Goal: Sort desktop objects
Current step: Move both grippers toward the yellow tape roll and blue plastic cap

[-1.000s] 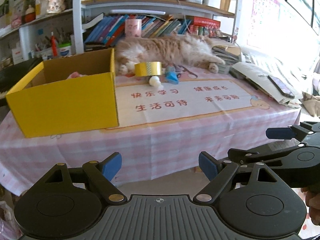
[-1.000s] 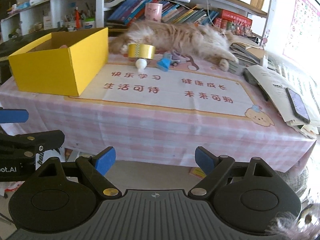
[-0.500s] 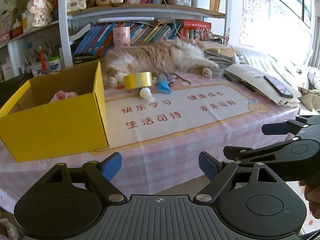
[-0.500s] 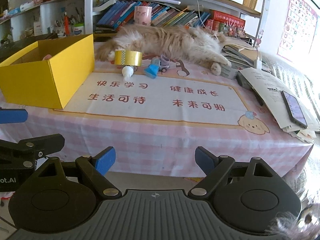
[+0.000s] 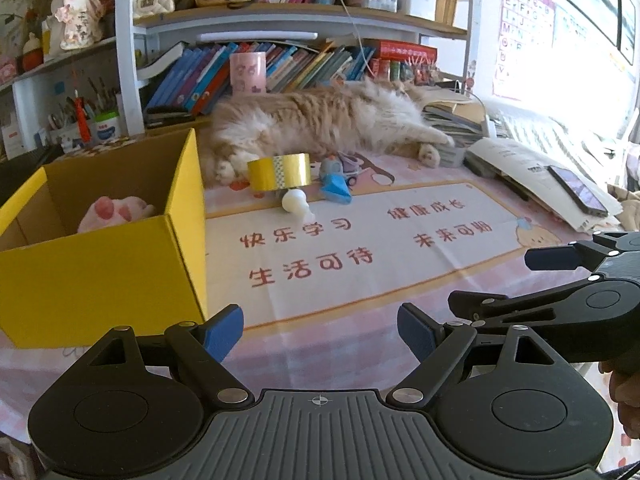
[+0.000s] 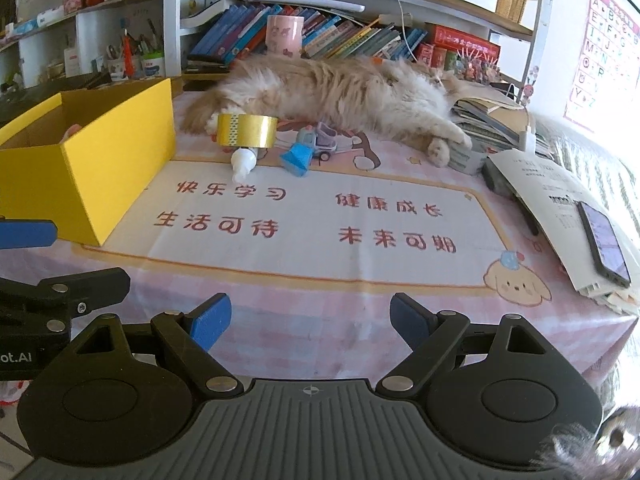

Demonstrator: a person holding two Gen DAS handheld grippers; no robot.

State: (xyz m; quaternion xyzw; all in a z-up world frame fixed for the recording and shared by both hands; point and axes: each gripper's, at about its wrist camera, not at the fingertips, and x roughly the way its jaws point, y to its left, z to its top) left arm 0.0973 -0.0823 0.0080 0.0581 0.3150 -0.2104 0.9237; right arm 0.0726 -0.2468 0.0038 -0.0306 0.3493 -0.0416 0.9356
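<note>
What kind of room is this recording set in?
Probably a home study or child's room: crowded wooden bookshelves, a pink checked tablecloth on the desk, an alphabet poster, and a fluffy ginger cat.

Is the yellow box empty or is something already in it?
Not empty: the open-topped yellow box holds a pink-and-white plush item against its near wall.

The left gripper (image 5: 319, 330) and right gripper (image 6: 310, 316) hover side by side off the table's (image 6: 320, 296) near edge, jaws spread wide, empty, tilted downward.
</note>
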